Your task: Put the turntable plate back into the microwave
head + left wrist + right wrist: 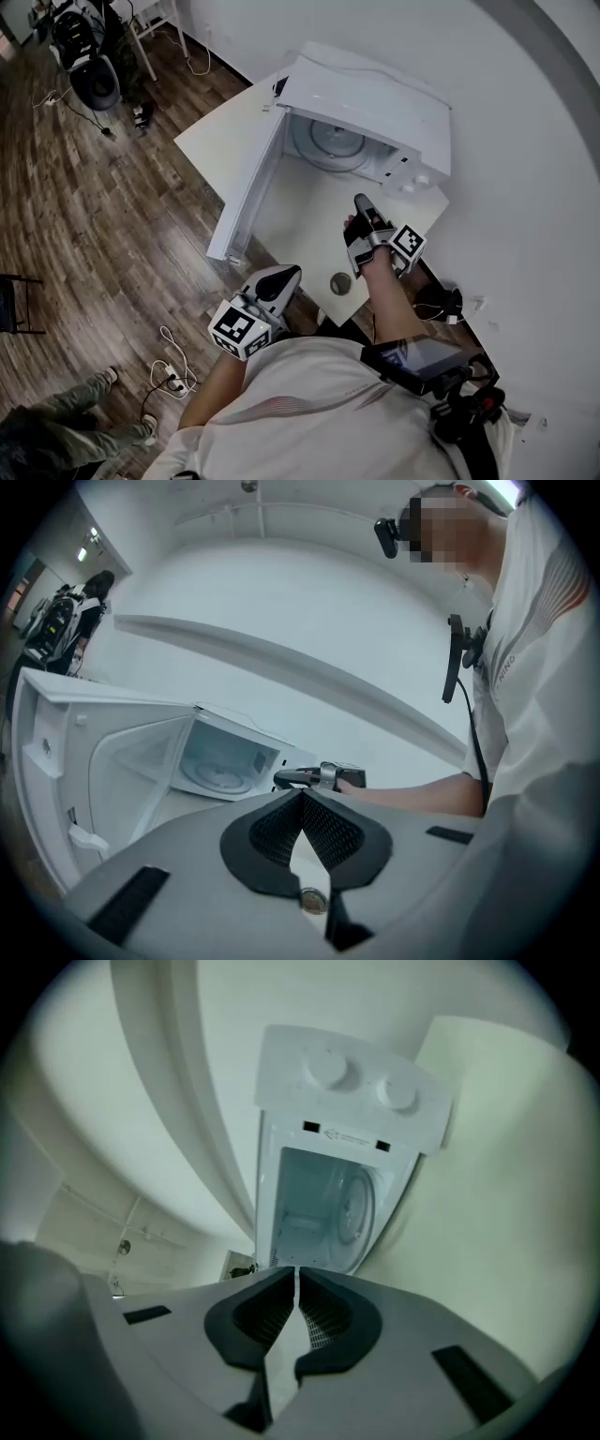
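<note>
The white microwave [366, 103] stands at the back of the white table [309, 225], its door [246, 192] swung wide to the left. The round glass turntable plate [328, 141] lies flat inside the cavity. My right gripper [361, 202] hovers in front of the opening, pointing at it, jaws shut with nothing between them. In the right gripper view the microwave [347, 1101] looks rolled on its side, with the plate [359, 1206] inside. My left gripper [286, 275] is further back near the table's front edge, shut and empty. The left gripper view shows the plate [217, 775] and the right gripper [323, 778].
A round cable hole [340, 282] sits in the table near its front edge. The open door [47, 761] juts out over the table's left side. On the wooden floor lie a power strip [173, 380] with cables. Another person's legs [66, 412] are at bottom left.
</note>
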`<state>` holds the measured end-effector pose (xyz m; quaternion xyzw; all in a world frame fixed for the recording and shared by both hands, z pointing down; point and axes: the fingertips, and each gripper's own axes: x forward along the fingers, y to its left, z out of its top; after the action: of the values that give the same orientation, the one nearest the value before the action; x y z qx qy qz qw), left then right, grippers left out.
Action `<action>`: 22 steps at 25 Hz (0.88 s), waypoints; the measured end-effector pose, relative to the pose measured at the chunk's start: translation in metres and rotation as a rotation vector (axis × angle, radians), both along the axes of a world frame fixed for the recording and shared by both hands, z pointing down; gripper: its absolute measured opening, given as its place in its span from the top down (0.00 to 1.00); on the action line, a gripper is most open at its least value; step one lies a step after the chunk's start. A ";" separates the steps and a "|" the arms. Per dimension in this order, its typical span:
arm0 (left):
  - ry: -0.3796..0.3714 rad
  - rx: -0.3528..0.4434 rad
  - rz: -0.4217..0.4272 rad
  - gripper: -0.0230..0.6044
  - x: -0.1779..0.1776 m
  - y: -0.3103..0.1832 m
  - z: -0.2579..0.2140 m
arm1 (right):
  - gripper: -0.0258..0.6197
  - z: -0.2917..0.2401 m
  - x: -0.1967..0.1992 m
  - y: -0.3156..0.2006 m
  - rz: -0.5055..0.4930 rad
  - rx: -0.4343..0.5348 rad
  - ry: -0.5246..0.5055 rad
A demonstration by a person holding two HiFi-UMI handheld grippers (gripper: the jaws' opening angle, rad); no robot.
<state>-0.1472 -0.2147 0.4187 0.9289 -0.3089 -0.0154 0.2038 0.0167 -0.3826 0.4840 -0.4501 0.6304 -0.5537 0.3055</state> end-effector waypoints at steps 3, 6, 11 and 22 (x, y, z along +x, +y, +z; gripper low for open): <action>-0.016 0.017 0.030 0.95 0.004 0.004 -0.009 | 0.95 -0.032 0.011 0.027 0.001 0.082 0.080; -0.034 0.032 0.061 0.95 0.011 0.013 -0.016 | 0.95 -0.053 0.026 0.059 -0.004 0.140 0.158; -0.029 0.051 0.058 0.95 0.027 0.022 -0.034 | 0.95 -0.078 0.049 0.109 -0.020 0.216 0.284; -0.058 0.130 0.027 0.95 0.095 0.064 -0.068 | 0.95 -0.137 0.070 0.193 -0.187 0.416 0.539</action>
<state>-0.0520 -0.1503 0.3510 0.9443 -0.3003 -0.0056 0.1343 0.0863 -0.1894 0.3472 -0.4484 0.8263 -0.3003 0.1613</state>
